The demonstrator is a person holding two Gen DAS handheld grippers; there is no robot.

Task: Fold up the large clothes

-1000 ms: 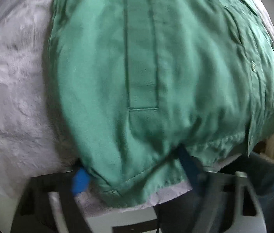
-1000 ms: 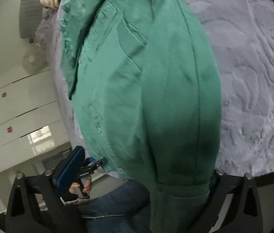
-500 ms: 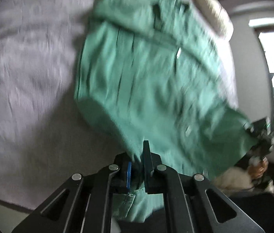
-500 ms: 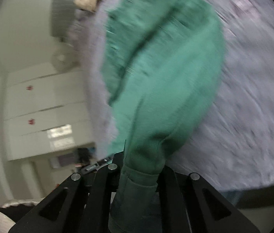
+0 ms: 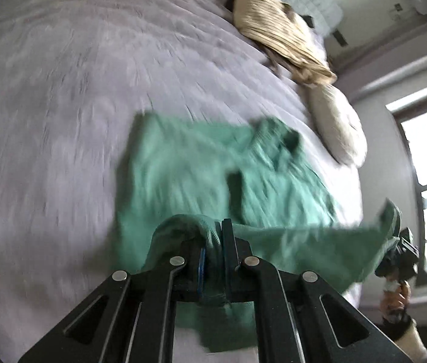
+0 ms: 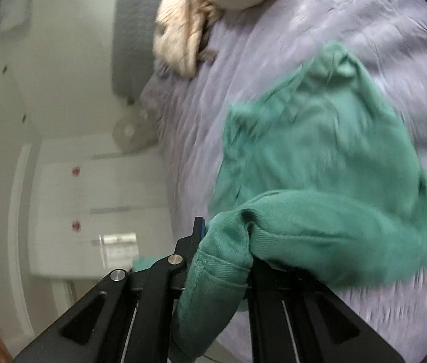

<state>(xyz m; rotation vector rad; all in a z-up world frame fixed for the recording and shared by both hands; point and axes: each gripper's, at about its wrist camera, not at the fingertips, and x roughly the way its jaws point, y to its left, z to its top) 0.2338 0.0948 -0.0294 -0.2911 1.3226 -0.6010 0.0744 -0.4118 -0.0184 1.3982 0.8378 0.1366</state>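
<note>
Progress: while both corners hang lifted, the crumpled green cotton shirt (image 5: 183,175) remains unfolded on the lilac bed (image 5: 47,121).
Left hand-held gripper (image 5: 213,242): clamped on hem.
Right hand-held gripper (image 6: 225,242): likewise clamped.

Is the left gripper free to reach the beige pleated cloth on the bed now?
Probably not: the left gripper is shut on the green shirt, and the beige pleated cloth lies far beyond it.

Left gripper (image 5: 213,251) pinched tight on green shirt (image 5: 183,175) edge, right gripper (image 6: 225,242) clamped on another bunched edge, both held apart above bed
</note>
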